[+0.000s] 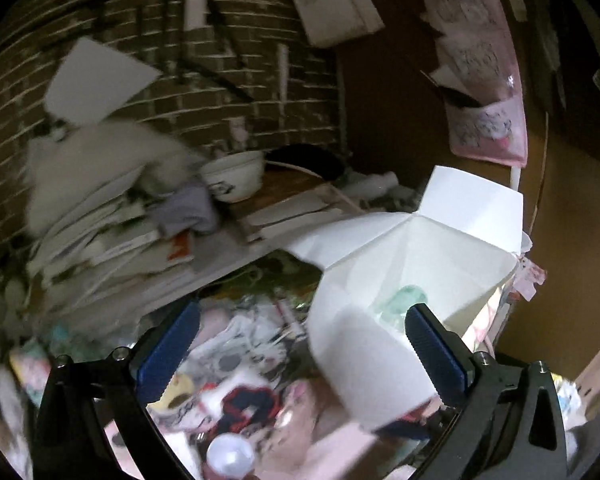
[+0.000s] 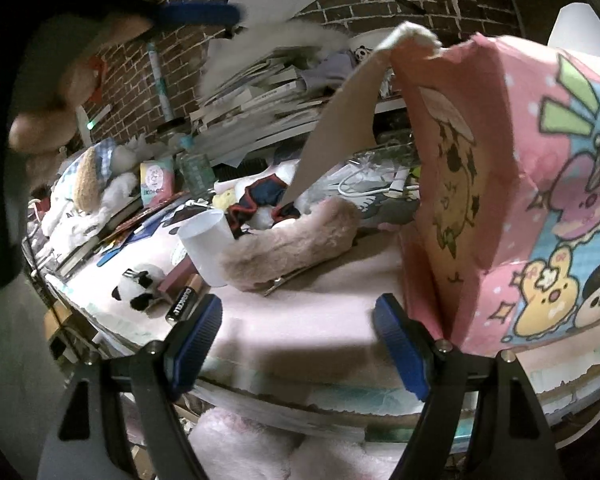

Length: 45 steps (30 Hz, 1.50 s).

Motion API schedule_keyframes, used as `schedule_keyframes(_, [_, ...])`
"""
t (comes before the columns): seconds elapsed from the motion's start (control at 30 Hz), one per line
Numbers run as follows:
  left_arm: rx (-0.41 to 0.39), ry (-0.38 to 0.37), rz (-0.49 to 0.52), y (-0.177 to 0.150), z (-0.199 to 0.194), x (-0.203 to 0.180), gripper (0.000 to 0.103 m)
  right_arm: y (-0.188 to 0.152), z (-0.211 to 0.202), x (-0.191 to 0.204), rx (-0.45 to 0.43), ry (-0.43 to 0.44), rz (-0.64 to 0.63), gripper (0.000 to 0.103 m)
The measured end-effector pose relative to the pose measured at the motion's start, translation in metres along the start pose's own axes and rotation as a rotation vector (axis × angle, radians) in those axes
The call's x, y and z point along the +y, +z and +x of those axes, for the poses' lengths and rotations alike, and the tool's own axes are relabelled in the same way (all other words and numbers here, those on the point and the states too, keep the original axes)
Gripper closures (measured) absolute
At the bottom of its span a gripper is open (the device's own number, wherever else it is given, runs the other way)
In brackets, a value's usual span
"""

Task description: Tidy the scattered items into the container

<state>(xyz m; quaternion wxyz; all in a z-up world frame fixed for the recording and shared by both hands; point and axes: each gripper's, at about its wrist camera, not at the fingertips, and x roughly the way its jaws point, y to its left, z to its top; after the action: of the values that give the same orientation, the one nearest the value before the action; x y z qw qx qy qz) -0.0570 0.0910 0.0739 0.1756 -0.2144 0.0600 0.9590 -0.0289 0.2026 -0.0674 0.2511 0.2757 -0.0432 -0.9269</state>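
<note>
A pink cartoon-print box (image 2: 520, 200), the container, stands open at the right with its brown flap (image 2: 340, 128) raised. Its white inside (image 1: 440, 264) holds a pale green item (image 1: 404, 300). My left gripper (image 1: 302, 352) is open wide over the box's near edge, with nothing held. My right gripper (image 2: 300, 342) is open and empty above the pink mat, just left of the box. Scattered on the mat are a white cup (image 2: 208, 240), a fuzzy beige pouch (image 2: 292, 244), a small panda plush (image 2: 136, 288), a battery (image 2: 182, 302) and a navy-and-red cloth item (image 2: 260, 200).
A stack of books and papers (image 2: 268, 96) with a bowl (image 1: 236, 176) lines the brick wall behind. More soft toys (image 2: 92, 184) and packets crowd the left side. A hand (image 2: 60, 92) carrying the left gripper fills the upper left of the right wrist view.
</note>
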Motion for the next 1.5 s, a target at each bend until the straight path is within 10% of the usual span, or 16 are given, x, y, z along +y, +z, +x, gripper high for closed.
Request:
schedule_keyframes(0.37, [-0.029,0.152,-0.222,-0.073,-0.037,0.065,0.0,0.004,0.001,0.012,-0.02,-0.033,-0.018,0.026])
schedule_keyframes(0.77, [-0.049,0.155,-0.308,-0.132,-0.053,0.1,0.0,0.02,0.028,0.032,-0.005,-0.107,-0.003,0.026])
schedule_keyframes(1.2, [-0.038,0.154,-0.329,-0.143,-0.049,0.112,0.0,0.018,0.045,0.026,0.007,-0.335,0.003,0.026])
schedule_keyframes(1.5, [-0.046,0.113,-0.312,-0.14,-0.046,0.104,0.0,0.026,0.049,0.033,-0.022,-0.343,-0.019,0.026])
